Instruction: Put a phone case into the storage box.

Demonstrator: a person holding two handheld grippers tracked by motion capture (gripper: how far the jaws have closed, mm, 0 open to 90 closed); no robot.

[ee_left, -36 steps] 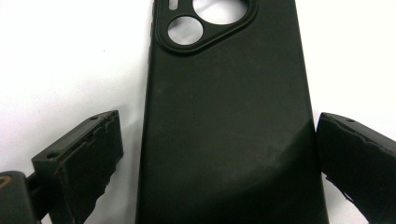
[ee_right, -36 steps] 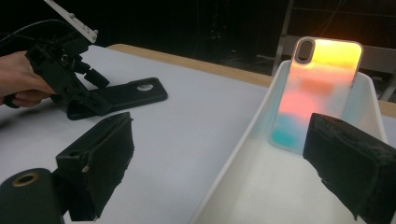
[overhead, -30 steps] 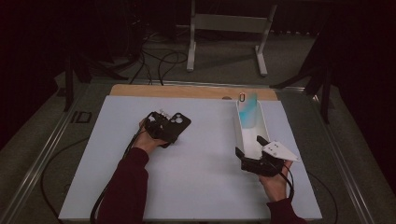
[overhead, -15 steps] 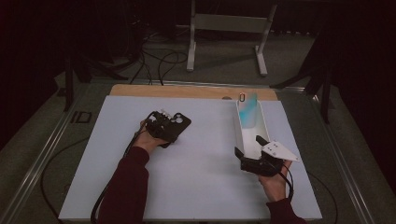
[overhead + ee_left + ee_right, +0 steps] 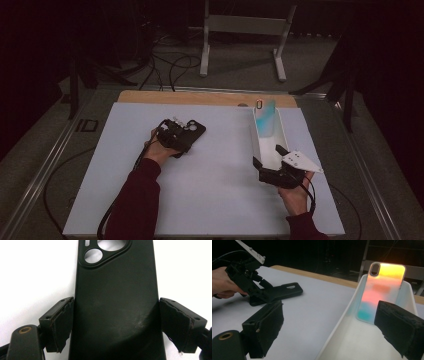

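Left gripper view: the left gripper [image 5: 116, 325] has just been closing its jaws, now pinching the black phone case [image 5: 116, 290] by both long edges; the right gripper [image 5: 337, 327], jaws spread, is straddling the white tray [image 5: 342, 340] wall near the table's right edge.

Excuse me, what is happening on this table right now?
A person works at a white table with a gripper in each hand. The left gripper has just been closing its jaws around a black phone case that lies flat on the table, and its pads now meet the case's long edges. The right gripper is open at the near end of a white tray. A colourful phone case leans against the tray's far end.
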